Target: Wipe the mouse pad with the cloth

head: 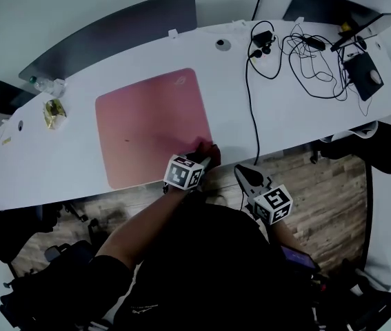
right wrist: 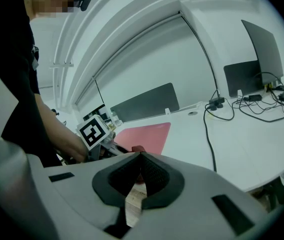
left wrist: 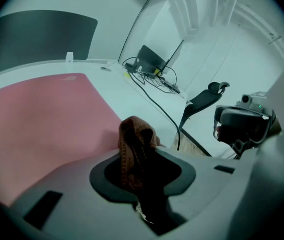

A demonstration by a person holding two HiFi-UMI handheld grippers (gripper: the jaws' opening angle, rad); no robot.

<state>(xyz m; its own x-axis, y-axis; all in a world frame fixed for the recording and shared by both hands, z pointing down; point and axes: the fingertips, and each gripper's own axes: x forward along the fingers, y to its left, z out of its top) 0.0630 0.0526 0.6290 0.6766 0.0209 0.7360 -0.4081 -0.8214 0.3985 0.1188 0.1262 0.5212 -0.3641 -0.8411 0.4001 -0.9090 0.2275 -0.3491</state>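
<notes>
While the cloth [left wrist: 135, 143] is gripped in the closed left tool [head: 202, 158] at the lower-right corner of the pink mouse pad [head: 150, 126], mid-frame in the head view, wiping is judged under way; a dark speck [head: 126, 141] is noted mid-pad. Right tool [right wrist: 140, 159] shut on nothing, held just off the counter [head: 298, 109] edge

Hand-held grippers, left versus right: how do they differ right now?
The left hand-held gripper is clamped on a brown cloth; the right hand-held gripper is shut on nothing. The left sits at the near corner of the pink mouse pad; the right hangs off the table edge, over wooden floor. Both carry a marker cube.
</notes>
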